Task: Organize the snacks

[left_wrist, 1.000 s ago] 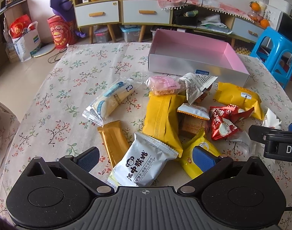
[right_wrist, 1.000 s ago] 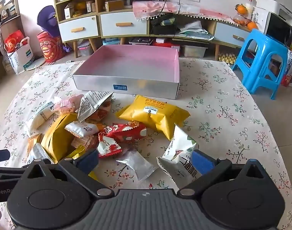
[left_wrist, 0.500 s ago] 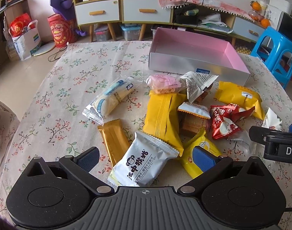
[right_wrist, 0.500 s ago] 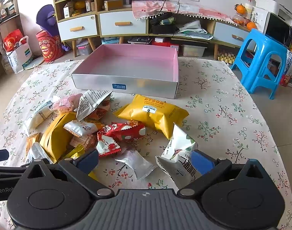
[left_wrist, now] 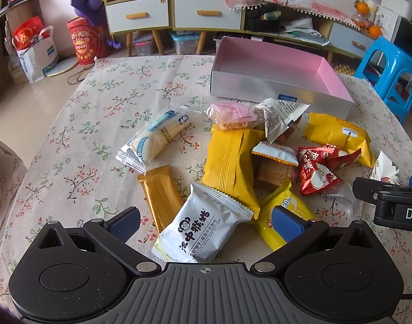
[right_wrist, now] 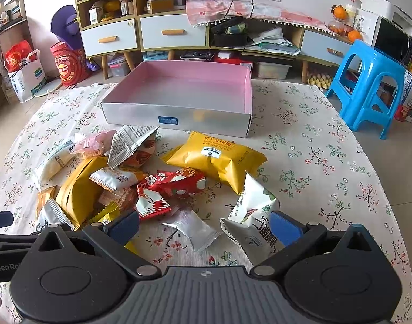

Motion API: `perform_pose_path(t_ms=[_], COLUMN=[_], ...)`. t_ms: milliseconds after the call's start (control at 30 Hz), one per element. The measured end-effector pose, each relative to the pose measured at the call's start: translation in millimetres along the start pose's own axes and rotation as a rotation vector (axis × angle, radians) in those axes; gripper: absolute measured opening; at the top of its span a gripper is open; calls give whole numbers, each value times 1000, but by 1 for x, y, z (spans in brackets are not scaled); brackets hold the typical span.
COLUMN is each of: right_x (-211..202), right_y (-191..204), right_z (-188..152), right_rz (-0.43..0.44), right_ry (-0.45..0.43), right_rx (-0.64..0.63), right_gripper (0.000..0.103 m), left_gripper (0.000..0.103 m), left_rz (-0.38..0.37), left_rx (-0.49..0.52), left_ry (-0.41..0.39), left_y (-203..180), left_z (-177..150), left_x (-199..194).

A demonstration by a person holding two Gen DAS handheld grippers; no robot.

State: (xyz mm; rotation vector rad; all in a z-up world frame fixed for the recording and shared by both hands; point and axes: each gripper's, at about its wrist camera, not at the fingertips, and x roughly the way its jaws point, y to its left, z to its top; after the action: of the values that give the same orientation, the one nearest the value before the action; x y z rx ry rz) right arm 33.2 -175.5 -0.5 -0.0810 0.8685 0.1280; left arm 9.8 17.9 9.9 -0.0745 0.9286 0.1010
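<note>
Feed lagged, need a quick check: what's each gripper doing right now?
Left gripper: open, holding nothing.
Right gripper: open, holding nothing.

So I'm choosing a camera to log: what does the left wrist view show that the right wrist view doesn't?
Only the left wrist view shows the whole gold bar and the front of the monkey packet, between the open left gripper. Only the right wrist view shows the silver sachet and the green-white packet, by the open right gripper. Both show the pink box, with nothing in it, and the red packets.
</note>
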Motion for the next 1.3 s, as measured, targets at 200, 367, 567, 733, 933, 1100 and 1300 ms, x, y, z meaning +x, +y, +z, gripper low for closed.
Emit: perform_pose_path(t_ms=[200, 367, 567, 733, 933, 1100, 1300], right_x=[0, 0, 1, 1, 1, 1, 2], right_y=[0, 0, 0, 0, 0, -1, -1], right_z=[0, 0, -1, -2, -2, -1, 0], right_rz=[0, 0, 0, 1, 2, 3, -5], right_ry=[0, 1, 4, 6, 9, 14, 7], right_rx=[0, 0, 2, 4, 7, 10, 2], right_gripper=[94, 94, 94, 94, 94, 94, 94], left_gripper=[103, 103, 103, 103, 103, 103, 103], left_rz=[0, 0, 0, -1, -2, -3, 20], left_rx=[-1, -2, -3, -6, -7, -9, 15], left_ry=[1, 2, 4, 9, 9, 8, -25], left_y=[0, 0, 0, 1, 1, 1, 5], left_z=[0, 0, 0, 0, 0, 0, 6], left_x=[0, 0, 1, 2, 2, 1, -2])
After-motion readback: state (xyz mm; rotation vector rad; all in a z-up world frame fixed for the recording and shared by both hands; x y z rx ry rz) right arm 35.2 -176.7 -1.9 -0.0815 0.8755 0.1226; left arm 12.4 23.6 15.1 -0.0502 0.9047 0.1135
